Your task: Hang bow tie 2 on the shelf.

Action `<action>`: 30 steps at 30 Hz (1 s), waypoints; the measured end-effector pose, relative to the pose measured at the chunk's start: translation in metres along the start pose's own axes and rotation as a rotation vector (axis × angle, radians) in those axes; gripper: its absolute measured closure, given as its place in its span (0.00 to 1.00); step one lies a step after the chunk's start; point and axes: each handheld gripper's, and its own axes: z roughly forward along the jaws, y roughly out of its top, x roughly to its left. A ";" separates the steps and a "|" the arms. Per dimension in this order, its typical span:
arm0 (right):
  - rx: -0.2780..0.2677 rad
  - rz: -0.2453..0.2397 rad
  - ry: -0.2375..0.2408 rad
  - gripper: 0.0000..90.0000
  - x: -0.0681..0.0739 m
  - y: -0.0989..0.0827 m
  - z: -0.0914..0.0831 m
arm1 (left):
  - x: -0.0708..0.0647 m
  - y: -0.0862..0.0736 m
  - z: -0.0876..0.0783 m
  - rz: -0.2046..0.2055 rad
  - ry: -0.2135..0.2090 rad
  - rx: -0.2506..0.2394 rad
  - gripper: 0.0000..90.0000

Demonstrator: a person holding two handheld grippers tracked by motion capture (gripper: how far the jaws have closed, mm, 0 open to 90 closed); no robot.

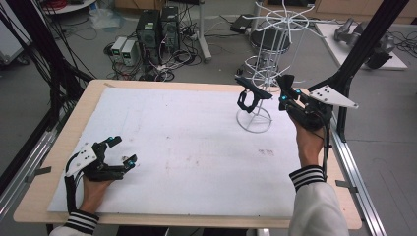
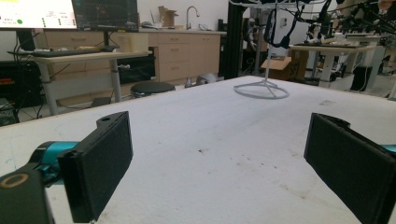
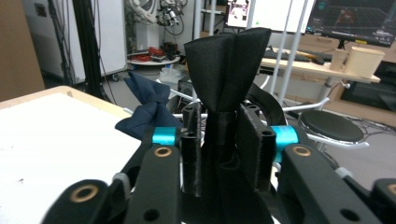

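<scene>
My right gripper (image 1: 289, 94) is raised at the table's far right, beside a white wire rack (image 1: 284, 20). It is shut on a black bow tie (image 1: 285, 80) that stands upright from its jaws; in the right gripper view the pads (image 3: 254, 144) squeeze the knot of the bow tie (image 3: 224, 70). A dark blue bow tie (image 3: 144, 107) hangs just beyond it on the rack's arms, and a dark bow tie with its strap (image 1: 253, 96) hangs on the rack's left side. My left gripper (image 1: 124, 150) rests open on the white sheet (image 1: 196, 147) at the near left, nothing between its pads (image 2: 100, 163).
The rack's round base (image 2: 261, 90) stands on the sheet at the far right. The table's wooden rim (image 1: 162, 84) borders the sheet. A black frame post (image 1: 366, 42) and a metal rail (image 1: 354, 167) run along the right. Computer towers (image 1: 157, 29) and cables lie on the floor behind.
</scene>
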 end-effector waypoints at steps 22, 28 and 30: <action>0.062 -0.022 0.013 0.63 0.001 0.000 -0.004 | 0.000 0.000 0.000 0.001 0.001 0.002 0.09; 0.053 -0.014 0.025 0.47 0.003 0.000 -0.007 | 0.000 0.000 0.000 0.001 0.001 -0.001 0.09; 0.050 -0.012 0.026 0.34 0.005 0.000 -0.009 | 0.000 0.000 0.000 0.000 0.002 -0.001 0.09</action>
